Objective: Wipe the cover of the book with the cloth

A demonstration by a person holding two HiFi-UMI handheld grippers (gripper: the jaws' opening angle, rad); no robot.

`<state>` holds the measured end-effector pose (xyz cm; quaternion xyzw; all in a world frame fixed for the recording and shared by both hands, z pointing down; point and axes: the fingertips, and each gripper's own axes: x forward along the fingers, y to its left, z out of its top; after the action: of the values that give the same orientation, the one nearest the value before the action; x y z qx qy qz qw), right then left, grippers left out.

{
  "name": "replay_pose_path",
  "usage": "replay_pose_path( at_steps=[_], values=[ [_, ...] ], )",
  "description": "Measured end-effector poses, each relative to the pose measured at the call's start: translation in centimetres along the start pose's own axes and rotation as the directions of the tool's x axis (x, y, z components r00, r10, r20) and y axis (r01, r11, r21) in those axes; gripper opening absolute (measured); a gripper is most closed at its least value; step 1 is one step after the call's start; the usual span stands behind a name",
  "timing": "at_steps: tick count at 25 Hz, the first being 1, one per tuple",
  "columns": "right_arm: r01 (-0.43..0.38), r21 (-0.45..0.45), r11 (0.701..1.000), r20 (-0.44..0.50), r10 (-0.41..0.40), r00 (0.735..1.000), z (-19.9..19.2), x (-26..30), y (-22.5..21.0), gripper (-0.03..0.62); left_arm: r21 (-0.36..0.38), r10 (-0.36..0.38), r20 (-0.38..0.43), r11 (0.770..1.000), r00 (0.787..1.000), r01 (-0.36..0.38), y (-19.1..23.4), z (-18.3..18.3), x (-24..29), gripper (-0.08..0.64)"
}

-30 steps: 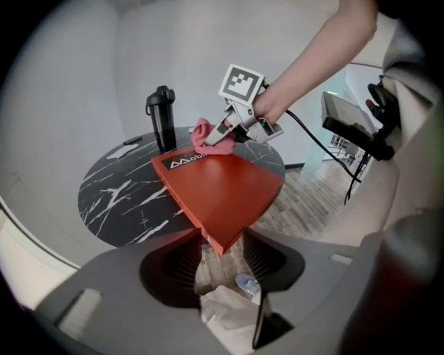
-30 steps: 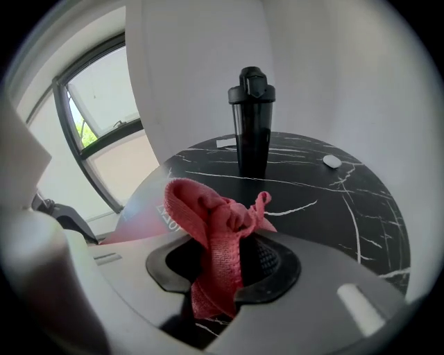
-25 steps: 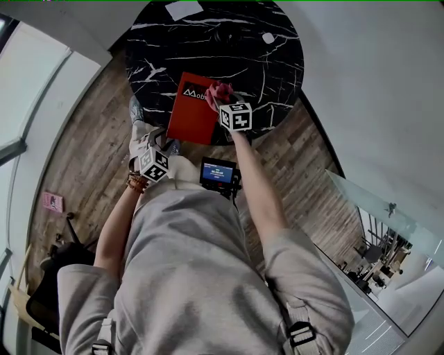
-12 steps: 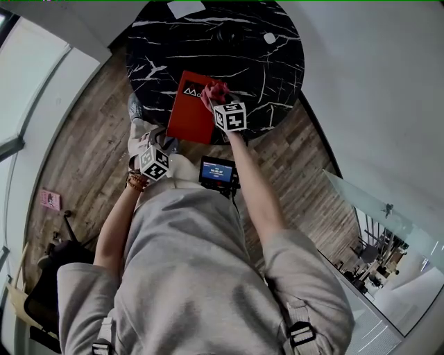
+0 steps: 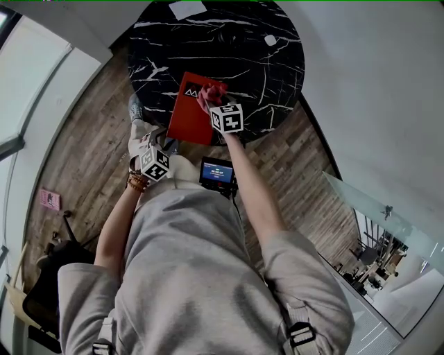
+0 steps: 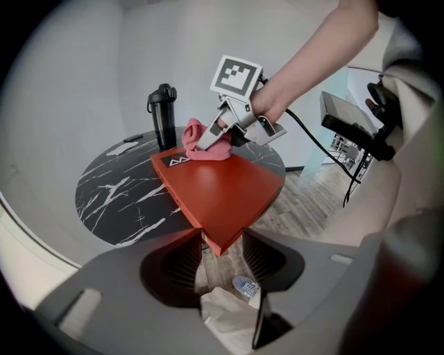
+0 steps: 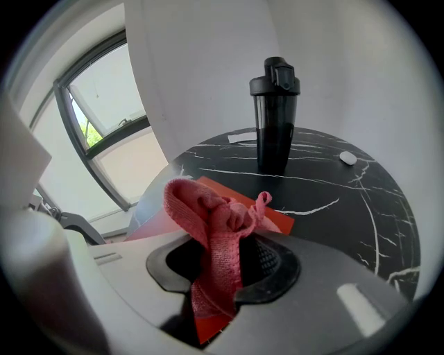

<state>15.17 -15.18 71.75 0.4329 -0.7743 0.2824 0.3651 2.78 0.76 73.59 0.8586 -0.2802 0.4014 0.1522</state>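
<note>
A red book (image 5: 187, 114) lies on the round black marble table (image 5: 236, 62), its near corner past the table's edge. In the left gripper view that corner (image 6: 220, 239) sits wedged between the jaws of my left gripper (image 6: 220, 260), and both pads touch its edges. My right gripper (image 5: 216, 104) is shut on a bunched pink cloth (image 7: 211, 222). It presses the cloth (image 6: 208, 142) onto the far end of the cover, next to the white logo (image 6: 173, 161). The cloth hides part of the logo in the head view.
A black bottle (image 7: 275, 114) stands on the table beyond the book. A white sheet (image 5: 186, 8) and a small white object (image 5: 270, 39) lie near the far rim. A screen device (image 5: 218, 172) hangs at the person's waist. Wooden floor surrounds the table.
The right gripper has slid the cloth a little to the left over the cover's far end. The left gripper and the book have stayed put.
</note>
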Motion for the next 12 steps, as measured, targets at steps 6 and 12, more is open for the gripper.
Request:
replay_pose_path(
  at_steps=[6, 12],
  values=[
    [-0.018, -0.013, 1.000, -0.008, 0.018, 1.000, 0.0, 0.3, 1.1, 0.143, -0.004, -0.003, 0.005, 1.000, 1.000, 0.003, 0.0, -0.1, 0.1, 0.183],
    [-0.040, -0.025, 0.999, -0.012, 0.040, 0.999, 0.1, 0.7, 2.8, 0.143, -0.002, -0.003, 0.008, 1.000, 1.000, 0.003, 0.0, -0.1, 0.1, 0.183]
  ],
)
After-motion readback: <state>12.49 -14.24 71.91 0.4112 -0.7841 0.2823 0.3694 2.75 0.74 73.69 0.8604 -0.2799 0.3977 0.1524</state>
